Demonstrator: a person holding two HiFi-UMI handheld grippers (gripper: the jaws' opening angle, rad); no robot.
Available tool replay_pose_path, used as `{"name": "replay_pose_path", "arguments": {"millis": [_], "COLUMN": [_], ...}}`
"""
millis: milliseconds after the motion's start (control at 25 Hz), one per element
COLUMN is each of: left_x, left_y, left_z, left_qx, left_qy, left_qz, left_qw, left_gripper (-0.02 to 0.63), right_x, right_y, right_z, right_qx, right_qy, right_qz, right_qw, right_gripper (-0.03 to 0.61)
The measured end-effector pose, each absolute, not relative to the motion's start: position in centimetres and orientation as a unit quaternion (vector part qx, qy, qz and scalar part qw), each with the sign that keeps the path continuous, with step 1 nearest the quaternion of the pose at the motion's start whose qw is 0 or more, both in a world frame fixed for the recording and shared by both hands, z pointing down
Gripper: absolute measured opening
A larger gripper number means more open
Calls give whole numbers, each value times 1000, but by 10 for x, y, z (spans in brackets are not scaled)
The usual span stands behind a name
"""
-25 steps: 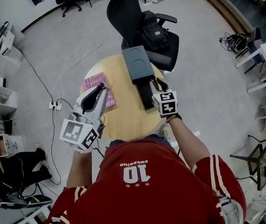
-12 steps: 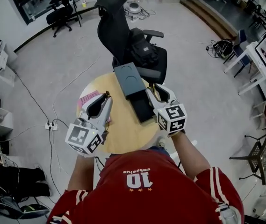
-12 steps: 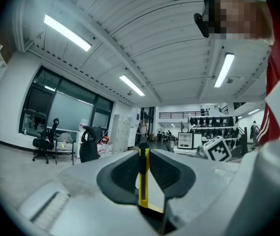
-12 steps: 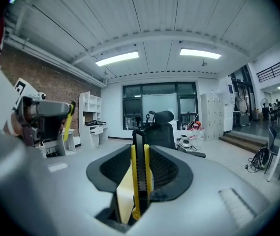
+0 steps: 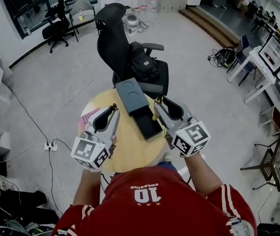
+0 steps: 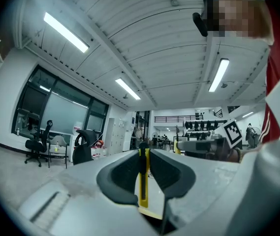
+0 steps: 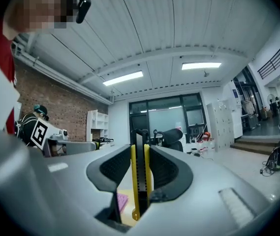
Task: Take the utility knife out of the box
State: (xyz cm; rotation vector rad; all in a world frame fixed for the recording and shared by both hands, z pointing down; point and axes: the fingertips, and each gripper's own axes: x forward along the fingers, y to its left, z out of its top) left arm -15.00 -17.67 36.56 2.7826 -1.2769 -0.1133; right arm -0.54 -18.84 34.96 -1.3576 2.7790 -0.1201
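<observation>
The box lies open on the round wooden table (image 5: 127, 144): its black tray (image 5: 148, 124) is in the middle and its grey lid (image 5: 129, 95) behind it. My right gripper (image 5: 158, 102) is raised just right of the tray and points level. It is shut on a yellow-and-black utility knife (image 7: 140, 181) that stands upright between its pads (image 7: 165, 173). My left gripper (image 5: 112, 108) hovers left of the box, shut on a thin yellow knife (image 6: 142, 181) seen edge-on. Both knives fill the gaps between the jaws.
A pink book (image 5: 86, 118) lies on the table's left side, partly under my left gripper. A black office chair with a backpack (image 5: 144, 68) stands right behind the table. A power strip and cables (image 5: 51, 146) lie on the floor to the left.
My right gripper has risen well above the black tray with the knife still in its jaws. My left gripper has lifted slightly. Both now sit higher and closer to the head camera.
</observation>
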Motion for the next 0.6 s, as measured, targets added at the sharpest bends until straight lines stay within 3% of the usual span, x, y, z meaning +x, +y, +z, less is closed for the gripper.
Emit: {"name": "replay_pose_path", "arguments": {"millis": [600], "left_x": [-161], "left_y": [-174], "left_z": [342], "left_qx": [910], "left_qy": [-411], "left_qz": [-46], "left_qw": [16], "left_gripper": [74], "right_x": [-6], "right_y": [-179], "right_z": [338], "right_qx": [-475], "right_qy": [880], "right_qz": [-13], "right_qw": [9], "right_gripper": [121]}}
